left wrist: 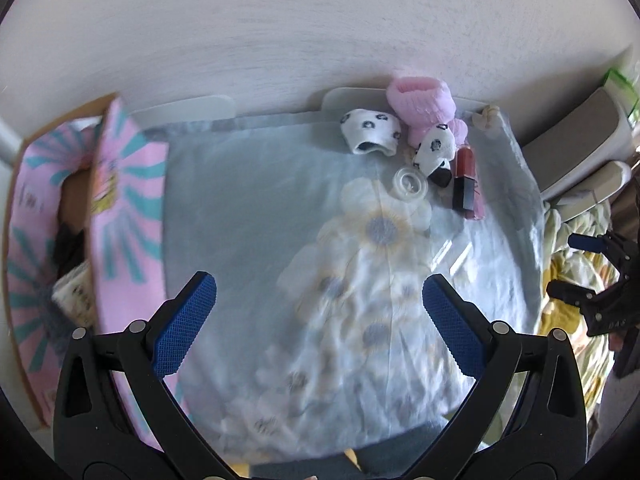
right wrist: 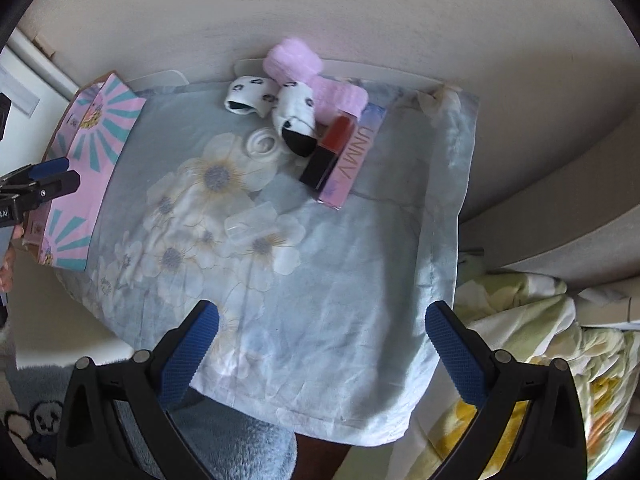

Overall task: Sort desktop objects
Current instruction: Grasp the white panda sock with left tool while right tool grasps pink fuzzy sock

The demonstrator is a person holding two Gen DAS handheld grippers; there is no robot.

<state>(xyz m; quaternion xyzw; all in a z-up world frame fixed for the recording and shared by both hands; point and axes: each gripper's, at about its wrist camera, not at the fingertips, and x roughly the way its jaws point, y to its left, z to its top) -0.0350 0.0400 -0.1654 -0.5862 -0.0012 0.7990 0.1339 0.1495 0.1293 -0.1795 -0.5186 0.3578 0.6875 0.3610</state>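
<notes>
A small table under a pale blue flowered cloth (right wrist: 360,280) holds a cluster at its far edge: a pink sock (right wrist: 298,62), two white spotted socks (right wrist: 250,94), a red lip gloss with black cap (right wrist: 326,150) on its pink box (right wrist: 354,164), a clear round lid (right wrist: 262,142) and a clear plastic case (right wrist: 250,224). The same cluster shows in the left wrist view: pink sock (left wrist: 420,98), lip gloss (left wrist: 464,178), lid (left wrist: 410,182). My left gripper (left wrist: 320,320) is open and empty above the cloth. My right gripper (right wrist: 320,352) is open and empty over the near edge.
A pink and teal cardboard box (left wrist: 124,200) stands open at the table's left side, with dark items inside; it also shows in the right wrist view (right wrist: 96,152). A yellow-green quilt (right wrist: 540,344) lies to the right. A wall (right wrist: 360,8) runs behind the table.
</notes>
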